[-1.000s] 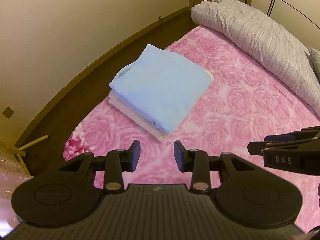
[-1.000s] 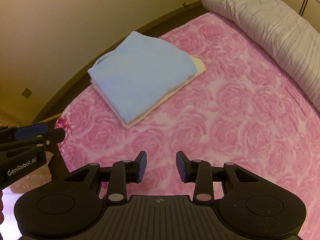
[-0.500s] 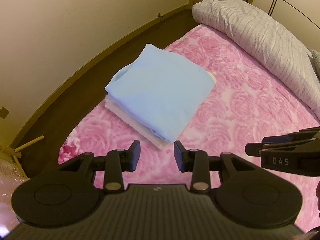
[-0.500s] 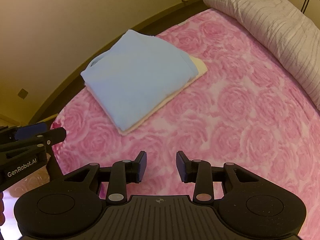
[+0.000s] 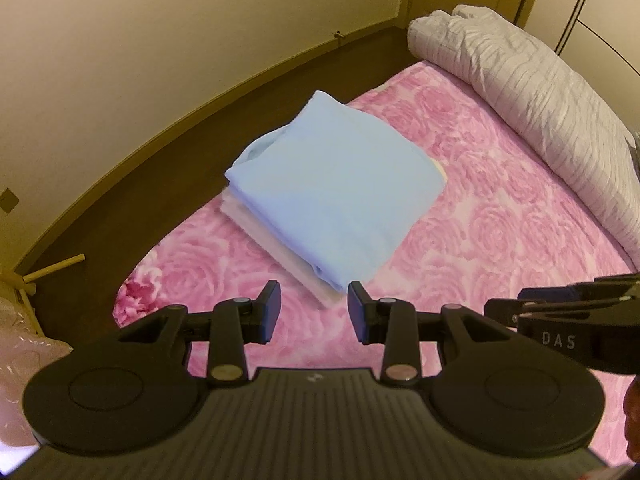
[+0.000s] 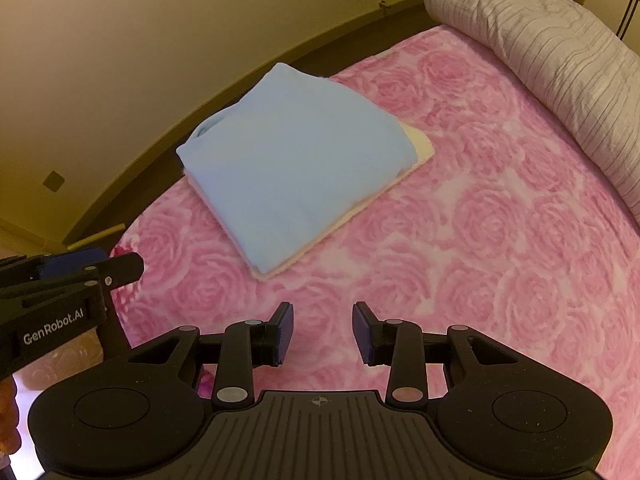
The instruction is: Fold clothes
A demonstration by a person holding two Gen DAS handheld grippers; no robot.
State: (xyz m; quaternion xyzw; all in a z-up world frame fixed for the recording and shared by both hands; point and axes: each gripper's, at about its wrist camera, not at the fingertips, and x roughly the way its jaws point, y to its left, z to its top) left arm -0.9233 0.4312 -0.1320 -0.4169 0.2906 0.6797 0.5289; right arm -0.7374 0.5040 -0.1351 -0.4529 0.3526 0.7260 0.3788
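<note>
A folded light-blue garment (image 5: 336, 192) (image 6: 296, 176) lies on top of a folded cream garment (image 5: 280, 256) (image 6: 420, 148), stacked near the corner of the pink rose-patterned bed (image 5: 500, 216) (image 6: 500, 216). My left gripper (image 5: 314, 310) hovers open just short of the stack's near corner, nothing between its fingers. My right gripper (image 6: 322, 332) is open too, held above bare bedspread in front of the stack. Each gripper shows at the edge of the other's view: the right one (image 5: 560, 312), the left one (image 6: 72, 280).
A rolled grey striped duvet (image 5: 540, 92) (image 6: 560, 52) lies along the far right of the bed. Dark floor (image 5: 160, 176) and a beige wall (image 5: 140, 40) border the bed on the left. A wooden stick (image 5: 52, 270) lies on the floor at left.
Both grippers have drifted slightly toward the stack, which now sits a little lower and closer in both views. Their jaws stay open and the clothes have not moved.
</note>
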